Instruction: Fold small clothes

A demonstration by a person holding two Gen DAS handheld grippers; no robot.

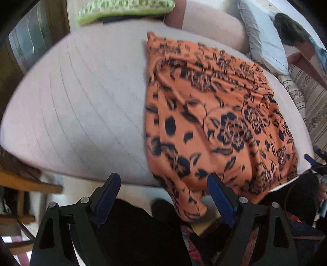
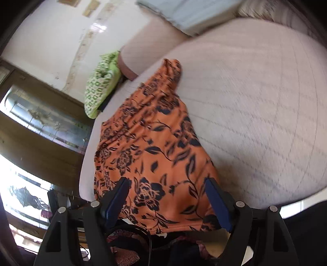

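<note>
Left wrist view: orange floral garment (image 1: 208, 122) lies on the pale quilted bed (image 1: 81, 102), on the right part of the surface, its near corner hanging over the front edge. Left gripper (image 1: 163, 196) hovers in front of the bed edge, fingers wide apart, nothing between them; the draped corner sits just beside the right-hand finger, not gripped. Long axis runs from the hanging near hem away toward the far corner, which narrows near the pink cushion (image 1: 212, 24). Green patterned pillow (image 1: 122, 8) at the far edge, well apart.

Right wrist view: the same garment fills the middle, wide hem nearest, tapering to a bunched point far off near the green pillow. Right gripper (image 2: 167, 198) has its fingers spread, straddling the near hem; cloth lies between them but the pads do not press on it.

Judgement: one fold looks laid and let go. The next move calls for both grippers to pinch the near hem corners and carry them along the long axis toward the far end.
</note>
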